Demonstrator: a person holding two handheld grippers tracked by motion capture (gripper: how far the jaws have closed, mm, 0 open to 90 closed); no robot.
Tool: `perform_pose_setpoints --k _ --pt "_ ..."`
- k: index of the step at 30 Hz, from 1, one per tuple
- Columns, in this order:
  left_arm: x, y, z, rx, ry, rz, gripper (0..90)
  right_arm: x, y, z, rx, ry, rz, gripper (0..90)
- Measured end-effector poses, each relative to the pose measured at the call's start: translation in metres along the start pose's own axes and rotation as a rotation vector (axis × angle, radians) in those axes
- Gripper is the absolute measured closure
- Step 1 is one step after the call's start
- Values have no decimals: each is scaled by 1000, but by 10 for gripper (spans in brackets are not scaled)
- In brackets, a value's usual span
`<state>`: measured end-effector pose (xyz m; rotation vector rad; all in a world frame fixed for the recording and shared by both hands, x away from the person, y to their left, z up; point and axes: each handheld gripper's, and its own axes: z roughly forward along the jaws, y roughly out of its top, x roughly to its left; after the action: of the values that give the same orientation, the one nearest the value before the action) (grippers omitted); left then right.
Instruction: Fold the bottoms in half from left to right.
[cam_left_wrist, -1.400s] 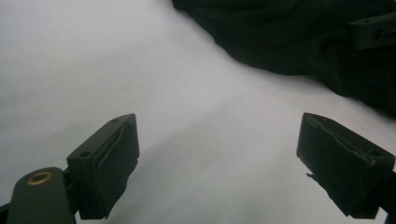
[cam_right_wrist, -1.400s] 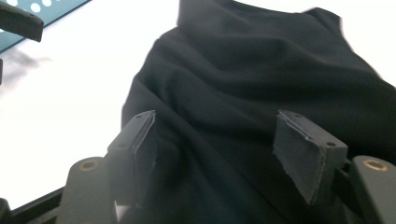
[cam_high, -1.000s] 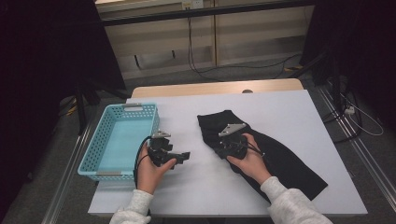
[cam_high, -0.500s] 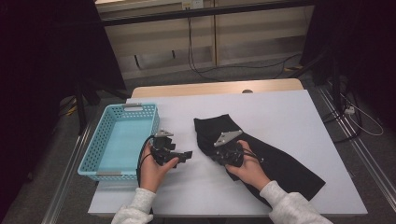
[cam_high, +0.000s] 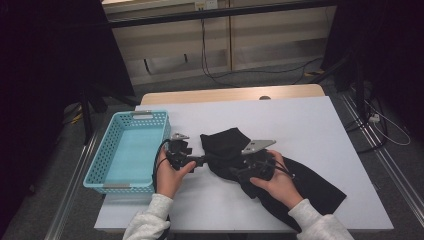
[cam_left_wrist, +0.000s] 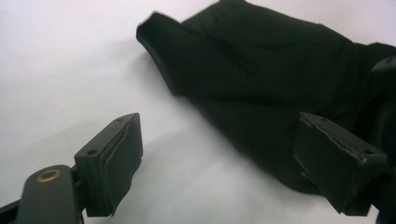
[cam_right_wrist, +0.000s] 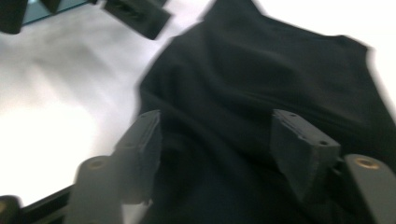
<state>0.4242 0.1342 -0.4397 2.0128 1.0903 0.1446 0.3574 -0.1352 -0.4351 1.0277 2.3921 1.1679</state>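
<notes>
A black cloth (cam_high: 223, 143) lies crumpled on the white table (cam_high: 300, 120), trailing toward the near right corner. My left gripper (cam_high: 201, 160) stands open at the cloth's left edge. In the left gripper view (cam_left_wrist: 222, 135) its right jaw is over the black cloth (cam_left_wrist: 261, 79) and its left jaw over bare table, with nothing pinched. My right gripper (cam_high: 237, 173) sits on top of the cloth, pointing left. In the right gripper view (cam_right_wrist: 217, 130) its jaws have just been opening. The cloth (cam_right_wrist: 280, 70) lies under and between them, and the pads do not press on it.
A turquoise plastic basket (cam_high: 145, 114) stands at the table's left edge, beside my left hand, with nothing in it. The far half of the white table is bare. A wooden strip runs along the far edge, and cables lie on the floor beyond.
The cloth's upper part has slid left toward my left gripper and bunched up. My right hand went left with it, then drew back a little. The left hand has barely shifted.
</notes>
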Motion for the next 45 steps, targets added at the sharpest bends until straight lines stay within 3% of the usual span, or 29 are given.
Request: perform_pose_setpoints --k 1,6,10,16,17,22,25,28,37,40,41,45 --pt "1 2 3 -4 9 4 163 -8 -3 -8 -19 -12 24 326" --pt "4 7 11 19 19 22 159 -23 -12 -25 -12 -82 44 322" --pt "7 9 20 17 27 18 159 -33 -22 -34 -18 -97 90 314" --pt "12 11 32 22 42 26 161 -46 -35 -45 -9 -139 121 303" --pt "13 11 35 17 55 45 158 -51 -38 -50 -19 -146 145 303" --pt "12 14 40 14 61 70 166 -56 -43 -57 -24 -166 163 303" --pt "7 15 46 -5 81 101 237 -59 -45 -61 -28 -180 167 297" --pt "4 16 46 0 67 104 335 -61 -47 -64 -33 -185 176 297" --pt "-1 17 47 30 -24 15 684 -64 -47 -67 -48 -191 187 306" --pt "-3 18 47 50 -42 -17 737 -64 -47 -67 -44 -189 181 305" --pt "-3 18 47 66 -44 -3 749 -63 -47 -67 -43 -188 180 304" --pt "-4 18 47 63 -52 -38 782 -65 -47 -68 -47 -189 182 299"
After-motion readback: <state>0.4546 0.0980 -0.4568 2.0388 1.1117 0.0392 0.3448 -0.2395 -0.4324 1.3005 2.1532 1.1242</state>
